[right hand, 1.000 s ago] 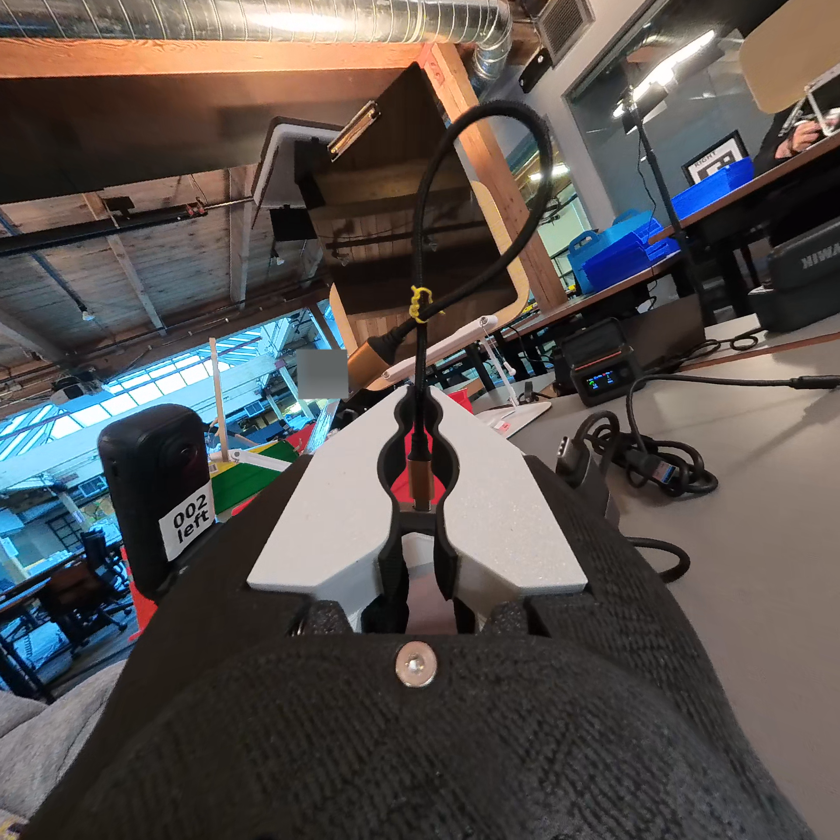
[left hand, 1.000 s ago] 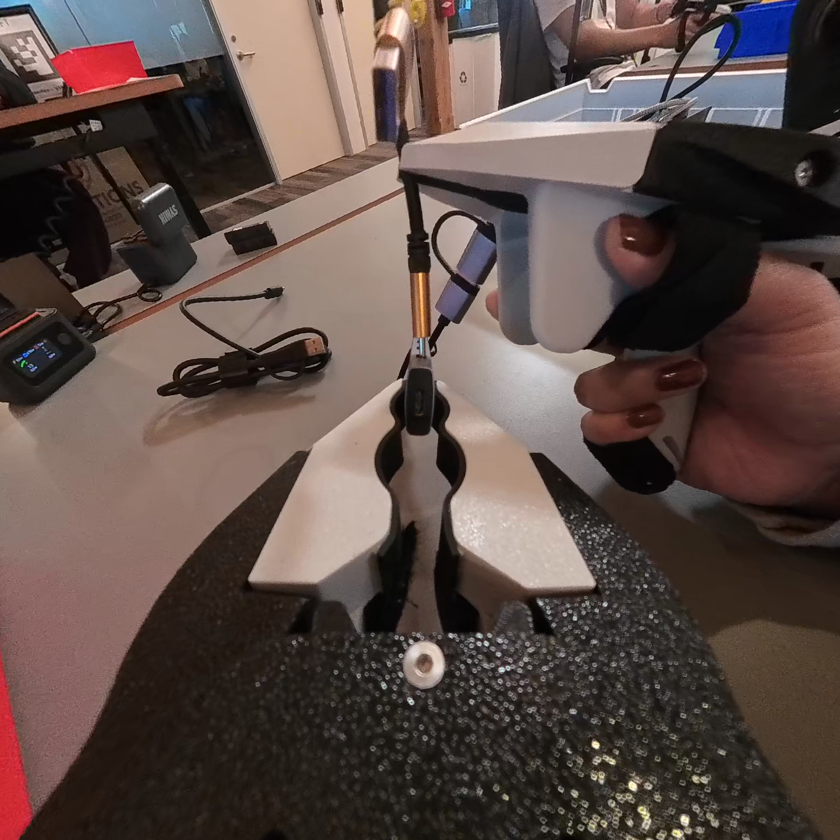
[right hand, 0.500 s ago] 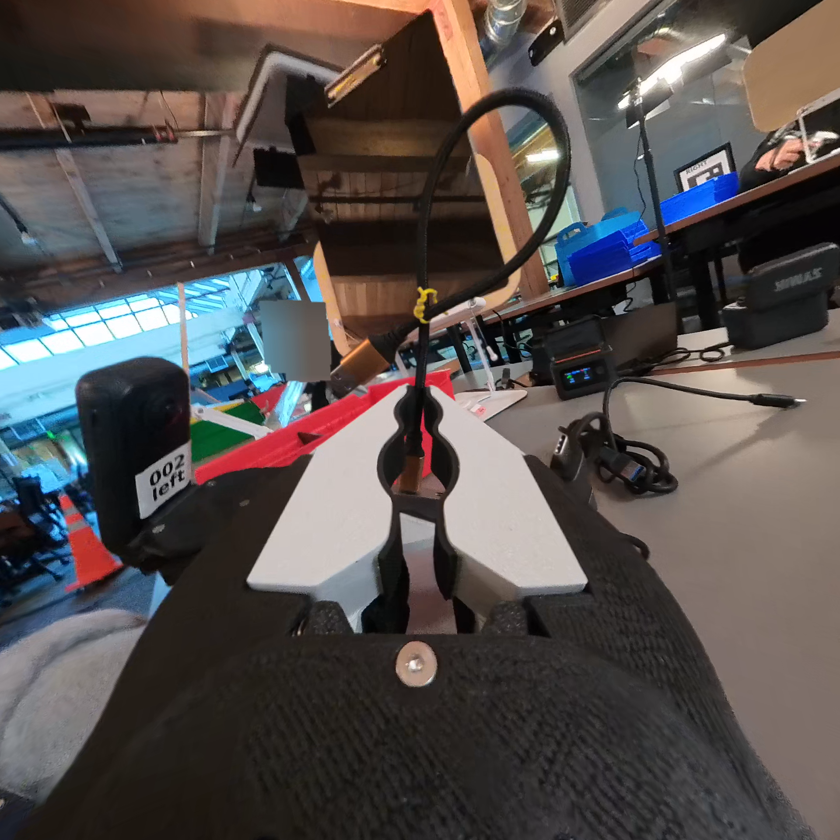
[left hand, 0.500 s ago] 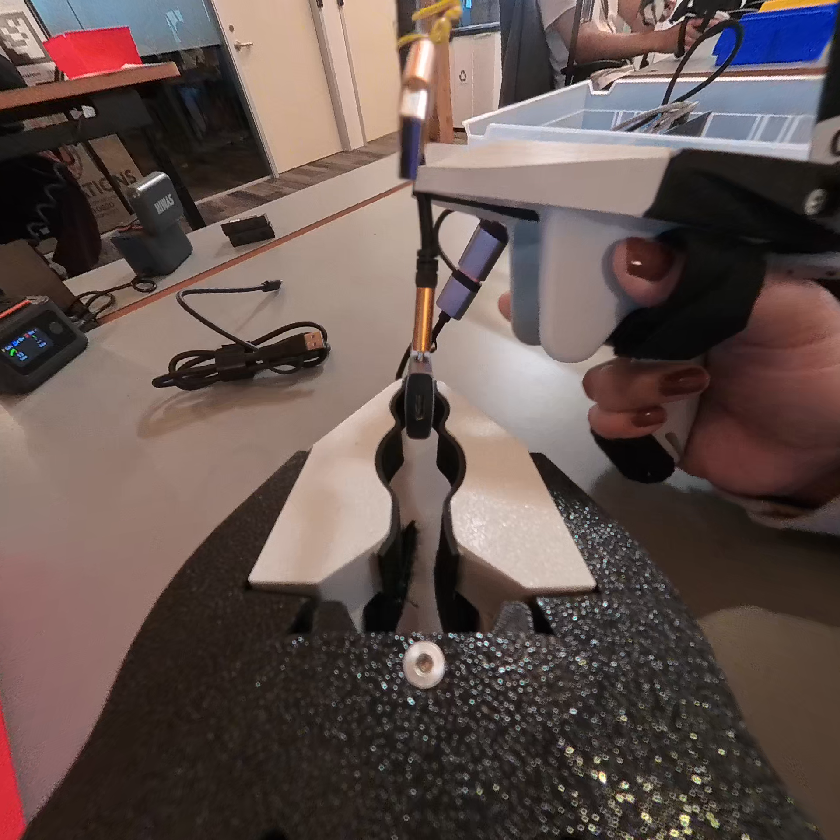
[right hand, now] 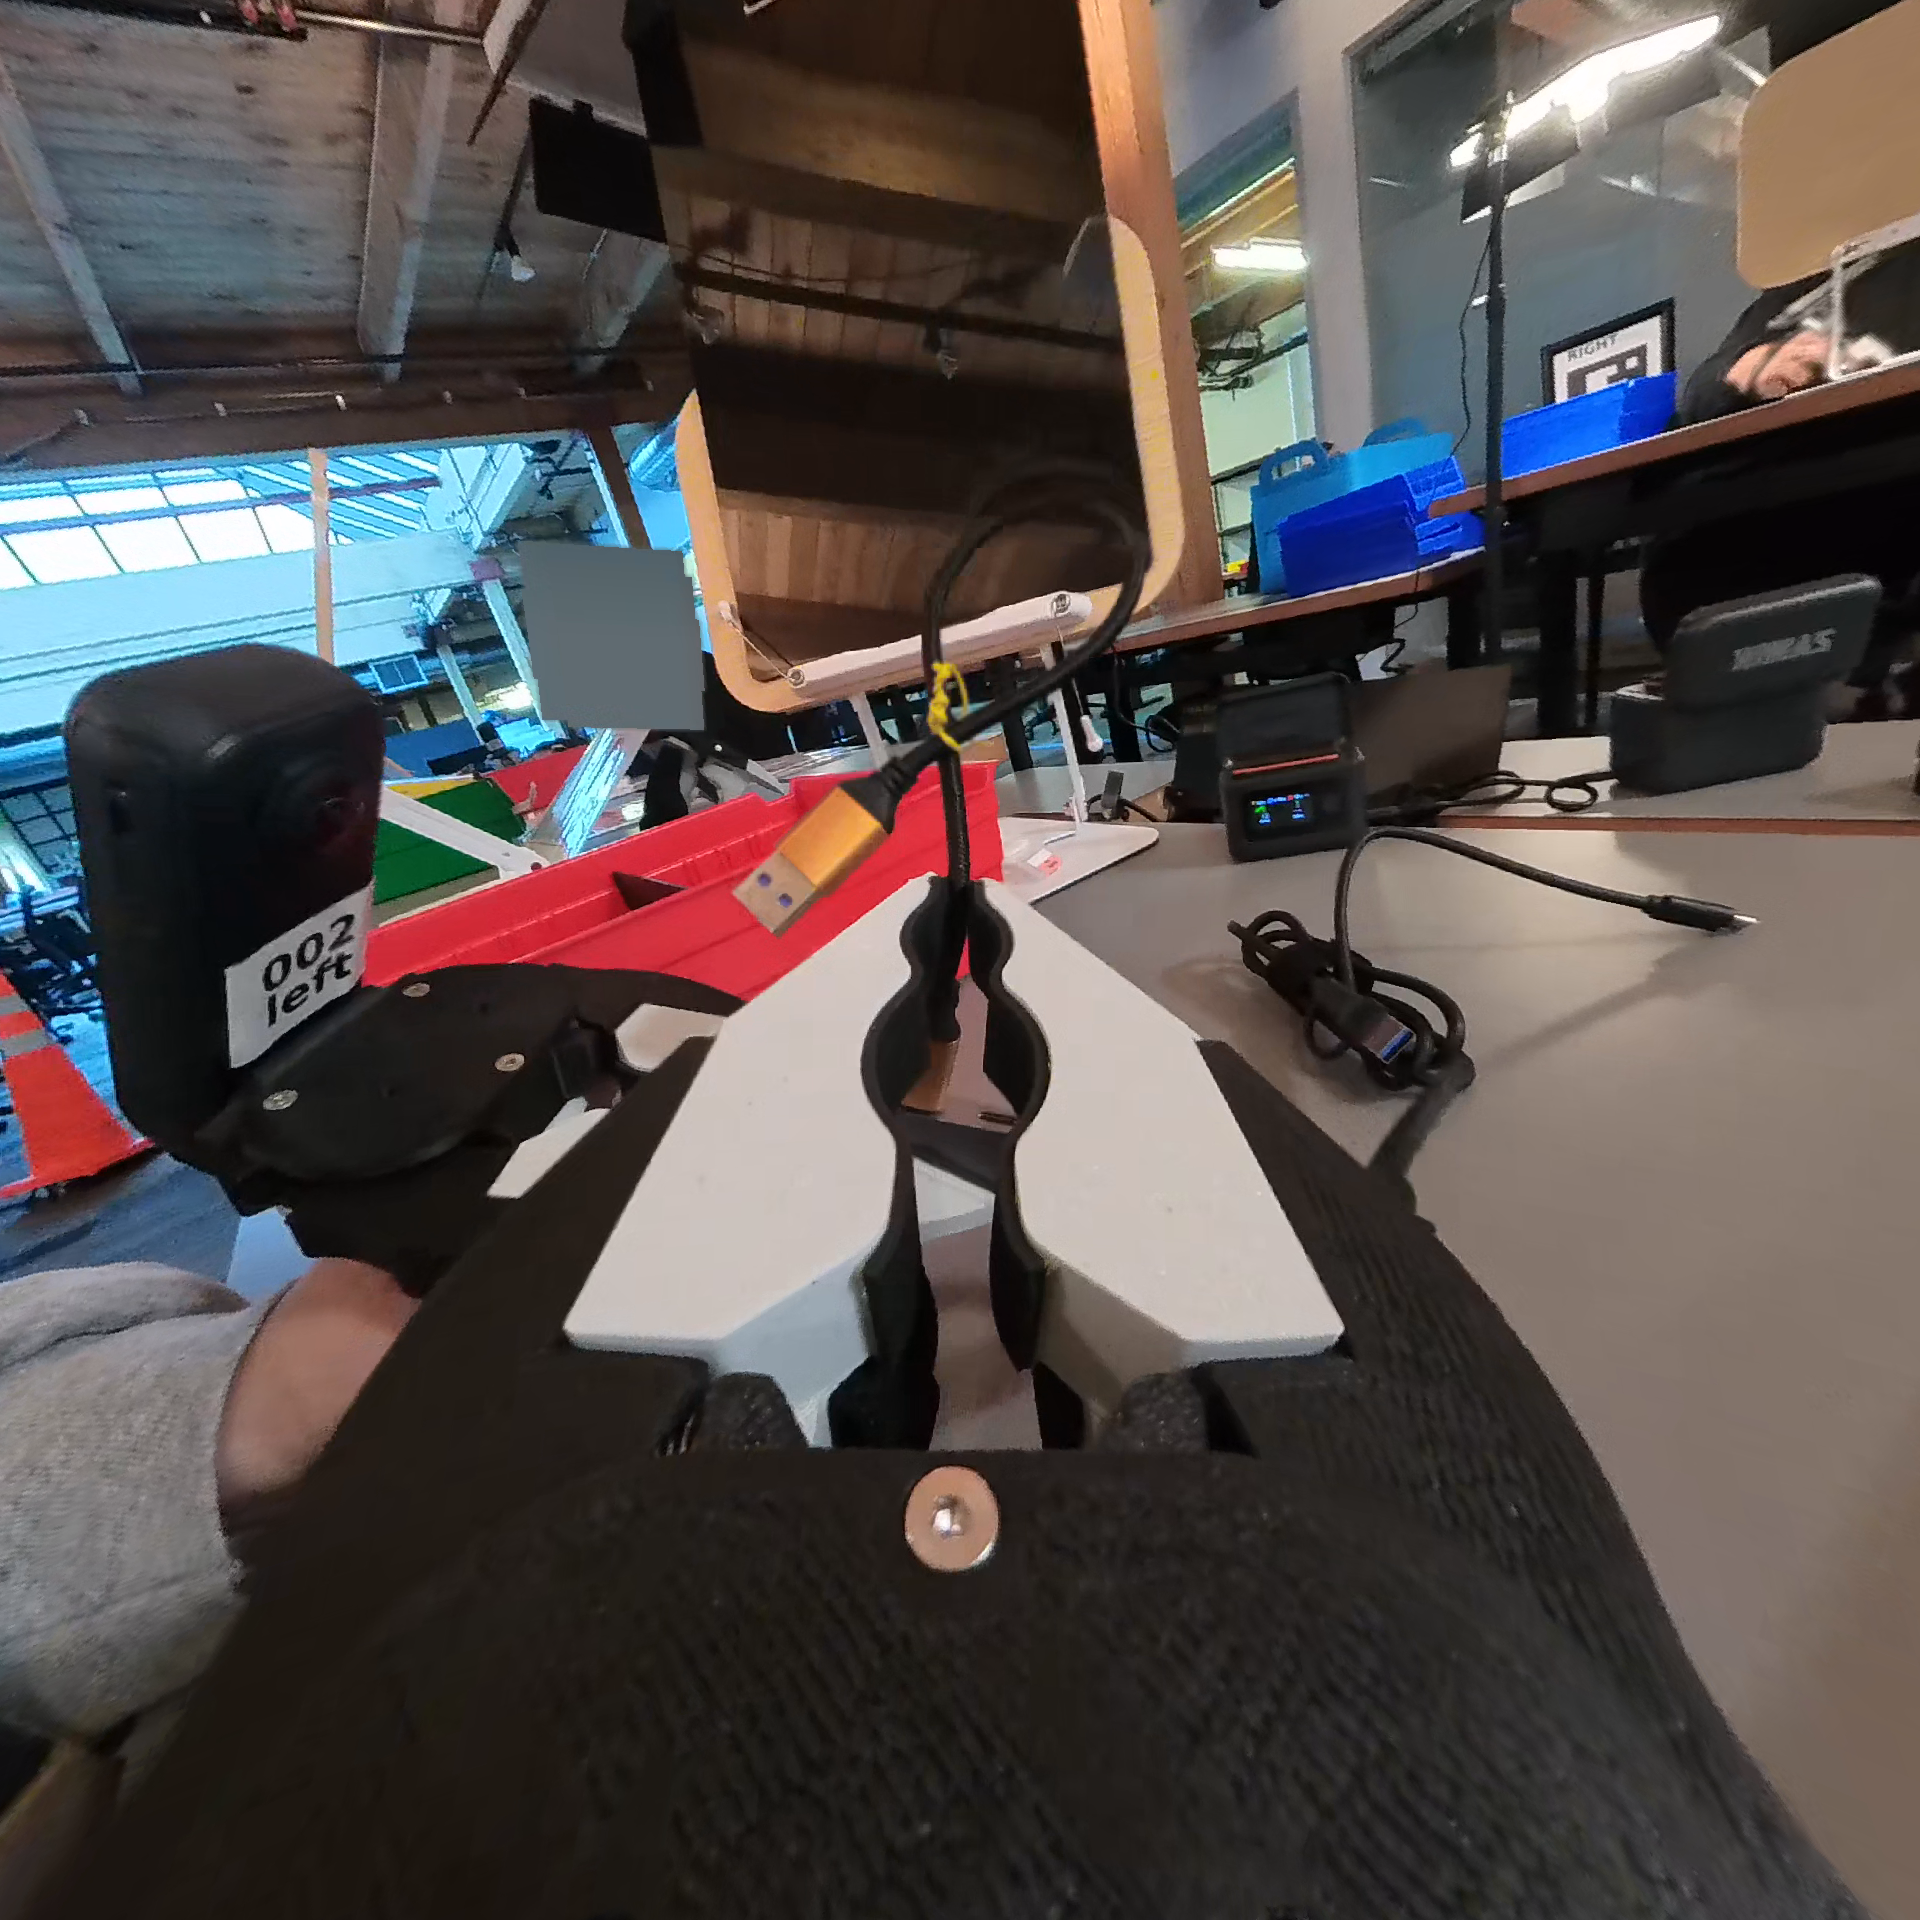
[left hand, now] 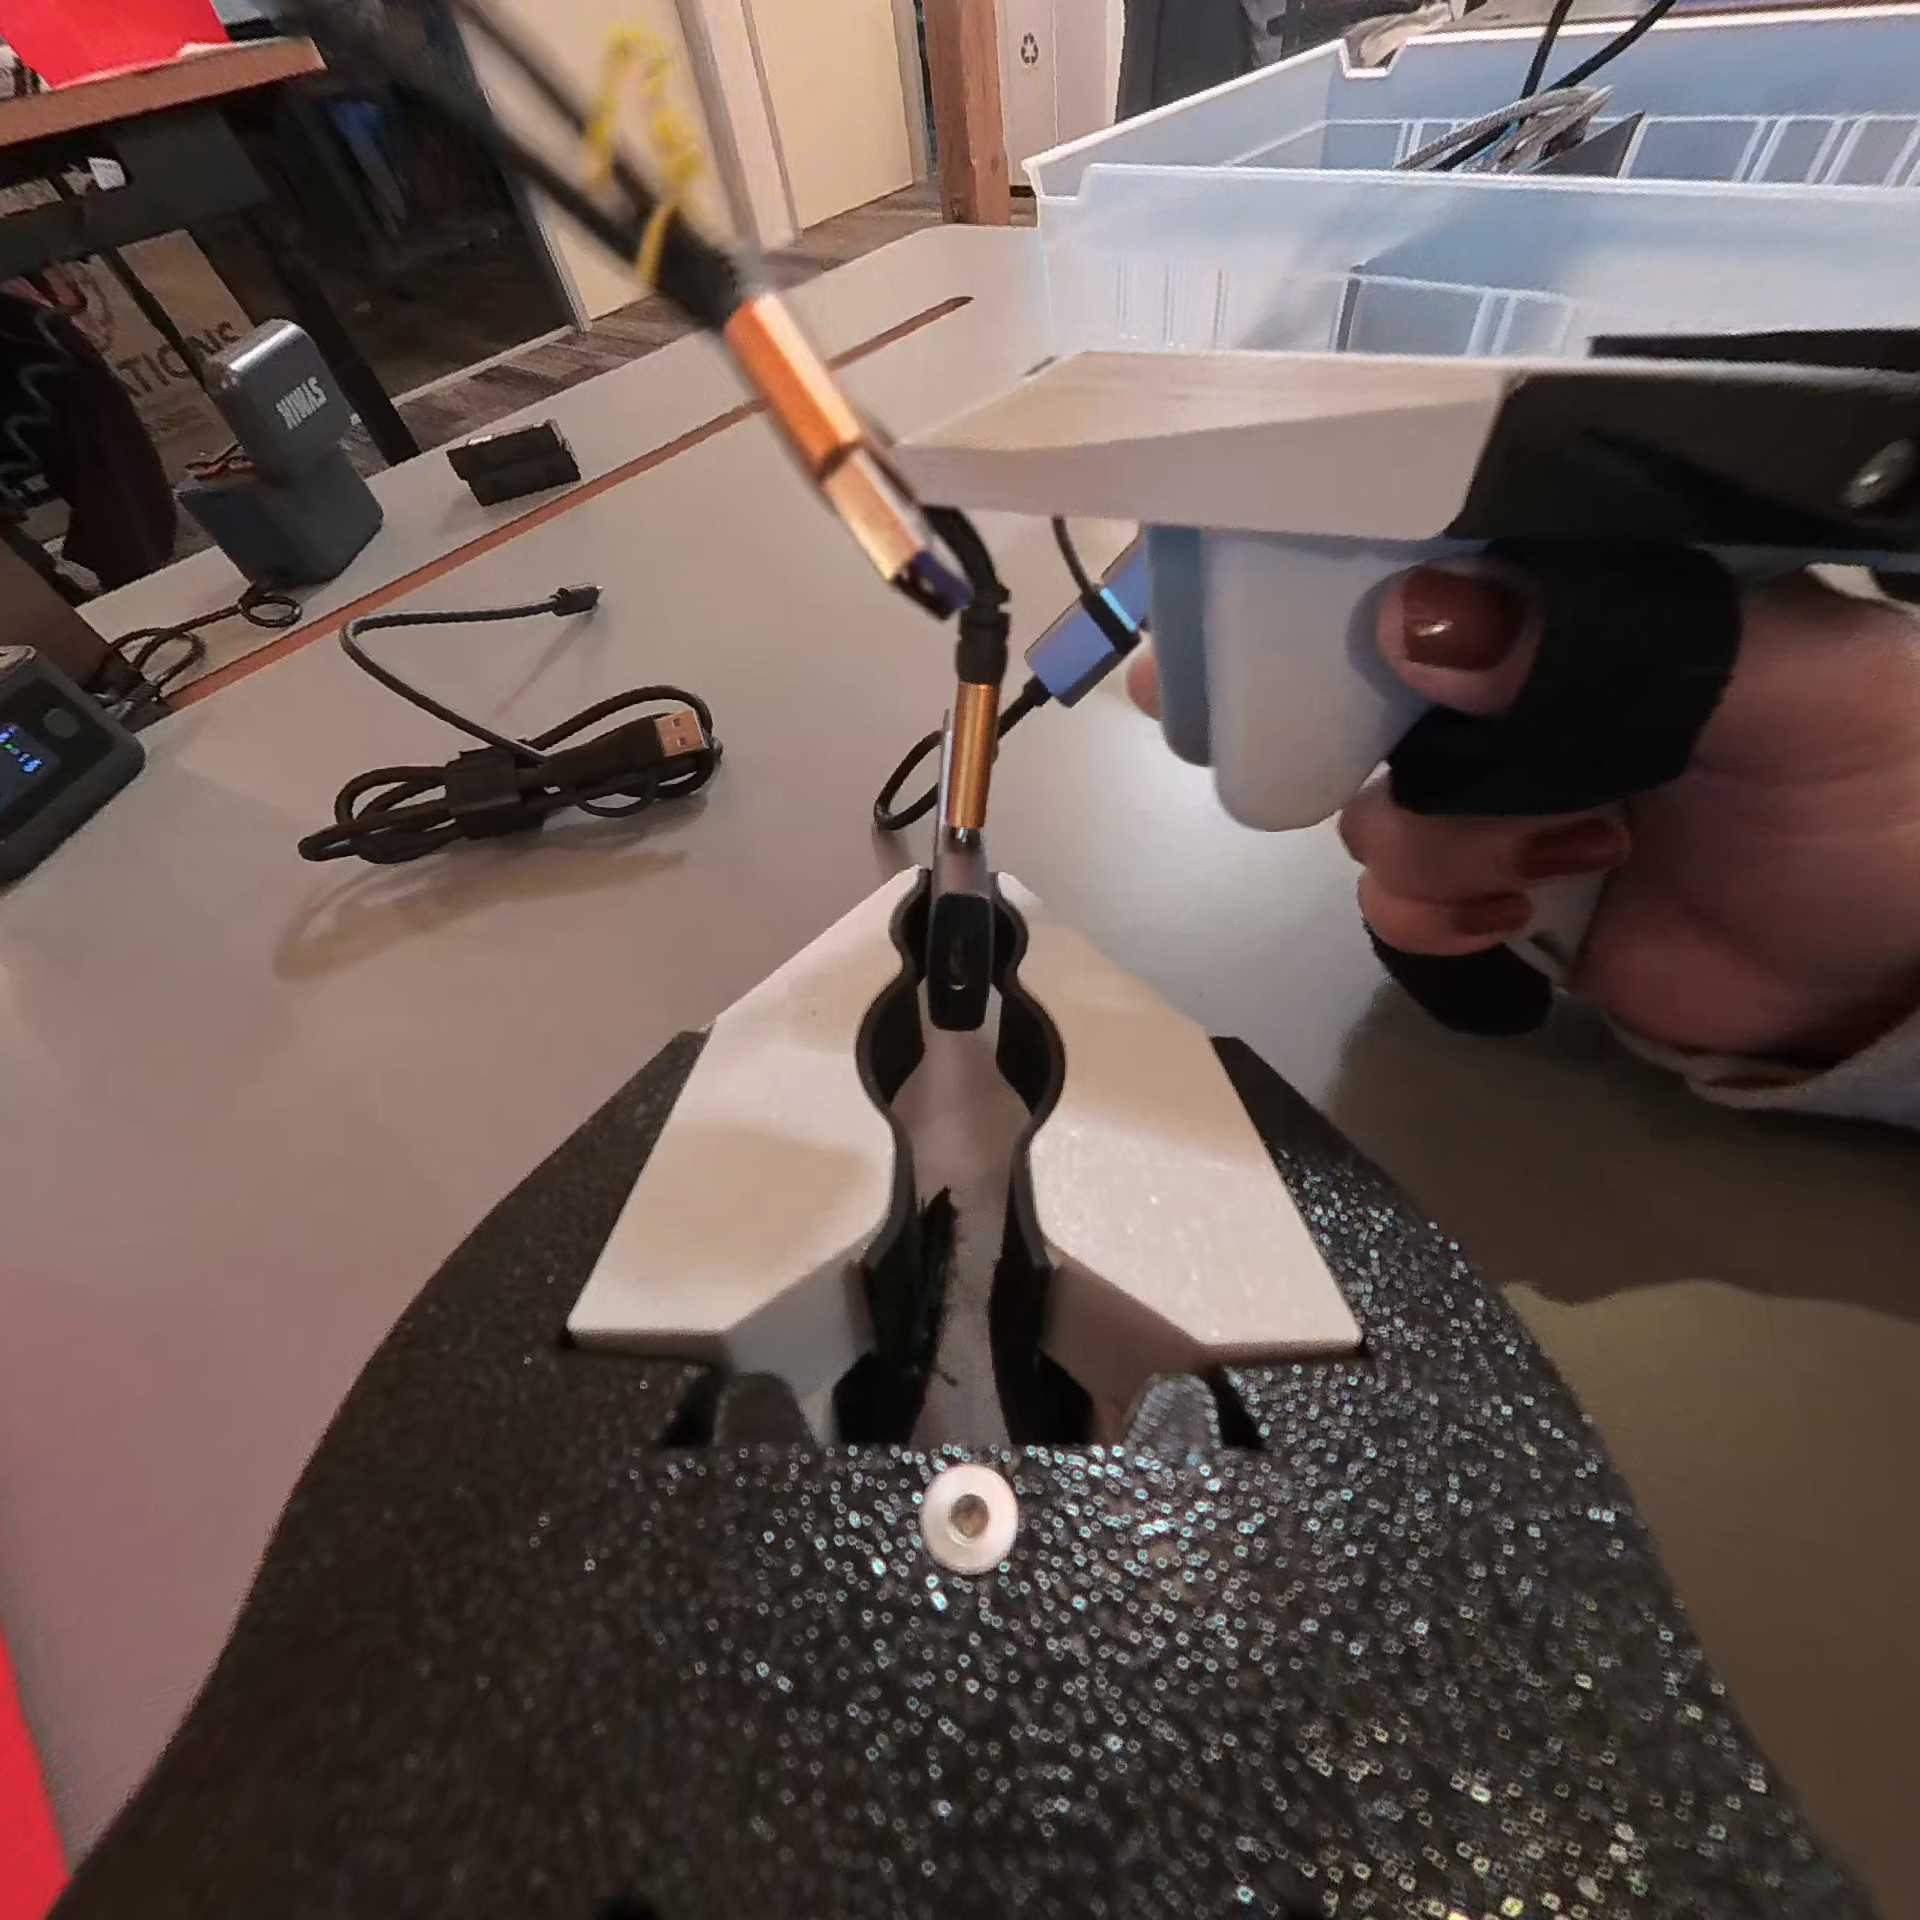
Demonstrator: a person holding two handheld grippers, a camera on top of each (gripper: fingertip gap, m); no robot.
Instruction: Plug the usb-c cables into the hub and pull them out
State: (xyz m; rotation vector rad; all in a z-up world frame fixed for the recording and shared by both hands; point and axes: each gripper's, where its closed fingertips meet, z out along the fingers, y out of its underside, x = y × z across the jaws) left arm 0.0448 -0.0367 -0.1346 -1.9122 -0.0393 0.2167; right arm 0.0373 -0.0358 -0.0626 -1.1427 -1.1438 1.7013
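Surface (left hand: 312,1091) is a plain grey desktop with a thin brown seam running across it further back. Lying on it: a coiled black spare cable (left hand: 520,774) with a USB-A end, a small black block (left hand: 514,460), a grey charger-like box (left hand: 281,499), and a dark unit with a lit screen (right hand: 1288,805) at the edge. Translucent pale-blue bin (left hand: 1351,229) sits at the far right of the surface, red bin (right hand: 665,899) at the left side. Room is open workshop: timber ceiling, wooden post, more desks with blue bins (right hand: 1361,509), a person seated at the far desk.

Hub (left hand: 961,945): small dark slim body, held edge-up off the surface in the left gripper (left hand: 961,961), fingers closed tight on it near the tips. A short tail leads from it to a blue-grey adapter (left hand: 1086,644).

USB-c cable (left hand: 975,753): black braided cord, gold metal plug shell, plug pointing down at the top edge of the hub. Tip is at the port; can't tell whether it's seated. Right gripper (right hand: 956,997) is clamped on the cord just above that gold shell. Cable loops up and back; its other end, a gold USB-A plug (right hand: 821,852) with blue insert, dangles free, tied to the cord with a yellow twist tie (right hand: 943,696)
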